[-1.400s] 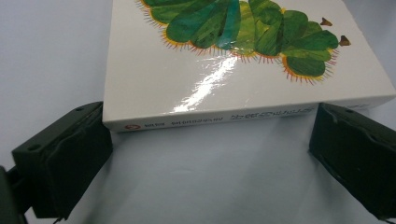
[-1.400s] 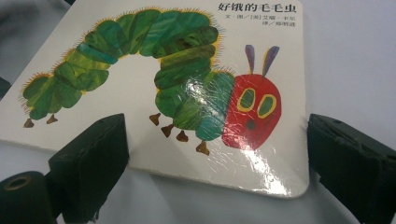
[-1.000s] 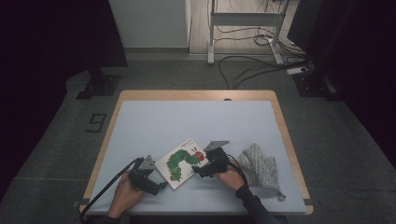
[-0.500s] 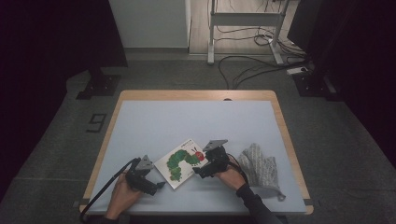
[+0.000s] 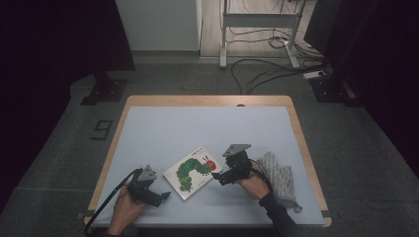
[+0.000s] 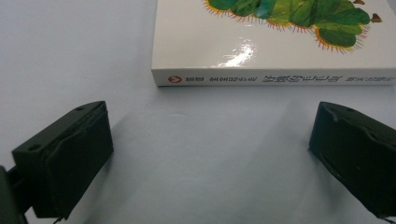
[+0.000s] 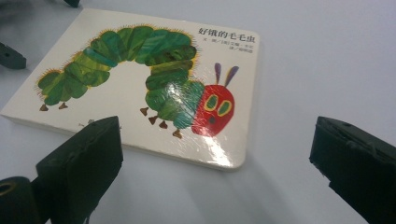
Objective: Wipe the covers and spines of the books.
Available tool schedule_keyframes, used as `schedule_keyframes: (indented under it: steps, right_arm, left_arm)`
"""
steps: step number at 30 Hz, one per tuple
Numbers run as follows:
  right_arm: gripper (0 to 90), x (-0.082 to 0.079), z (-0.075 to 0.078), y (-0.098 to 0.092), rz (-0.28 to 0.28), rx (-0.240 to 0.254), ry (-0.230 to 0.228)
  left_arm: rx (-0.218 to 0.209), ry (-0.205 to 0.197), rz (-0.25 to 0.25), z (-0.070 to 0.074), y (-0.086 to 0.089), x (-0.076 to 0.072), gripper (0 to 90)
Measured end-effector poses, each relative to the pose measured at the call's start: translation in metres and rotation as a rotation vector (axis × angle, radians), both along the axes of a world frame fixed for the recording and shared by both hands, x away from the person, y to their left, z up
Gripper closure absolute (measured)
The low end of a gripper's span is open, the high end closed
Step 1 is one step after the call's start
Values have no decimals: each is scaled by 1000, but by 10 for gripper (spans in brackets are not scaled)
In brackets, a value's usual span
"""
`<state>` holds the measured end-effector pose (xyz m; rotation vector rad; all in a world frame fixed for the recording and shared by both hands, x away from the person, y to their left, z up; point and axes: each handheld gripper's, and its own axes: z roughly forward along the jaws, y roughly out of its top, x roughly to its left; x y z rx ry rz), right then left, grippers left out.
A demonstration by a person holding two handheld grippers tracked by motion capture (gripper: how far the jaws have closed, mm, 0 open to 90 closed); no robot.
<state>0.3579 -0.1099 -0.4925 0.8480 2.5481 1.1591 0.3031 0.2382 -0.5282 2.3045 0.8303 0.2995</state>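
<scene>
A white board book (image 5: 193, 171) with a green caterpillar on its cover lies flat near the table's front edge. In the left gripper view its spine (image 6: 275, 78) faces me, a short way beyond the jaws. My left gripper (image 5: 163, 197) rests low at the book's front-left corner, open, with nothing between its jaws (image 6: 205, 154). My right gripper (image 5: 218, 179) sits at the book's right edge, also open; in its own view the caterpillar's red head (image 7: 213, 112) lies just ahead of the wide-apart jaws (image 7: 215, 172).
A grey patterned cloth (image 5: 279, 178) lies on the table (image 5: 197, 128) just right of my right hand. The table has a wooden rim (image 5: 207, 100). Cables and stand feet (image 5: 257, 64) lie on the floor beyond the far edge.
Both grippers have hardly shifted. The book and the cloth lie where they were.
</scene>
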Motion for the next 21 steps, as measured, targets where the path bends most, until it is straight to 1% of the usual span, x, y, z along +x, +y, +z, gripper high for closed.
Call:
schedule_keyframes:
  steps: [9,13,18,21]
  right_arm:
    - [14,-3,12,-15,-16,-9,-20]
    - [11,-4,17,-24,-28,-25,-31]
    - [11,-7,23,-38,-57,-41,-45]
    - [11,-9,27,-50,-78,-58,-60]
  left_arm:
    - [-2,-1,1,0,0,0,0]
    - [-3,-1,2,0,0,0,0]
    - [-3,0,2,-1,0,0,0]
    - [-1,0,0,0,0,0,0]
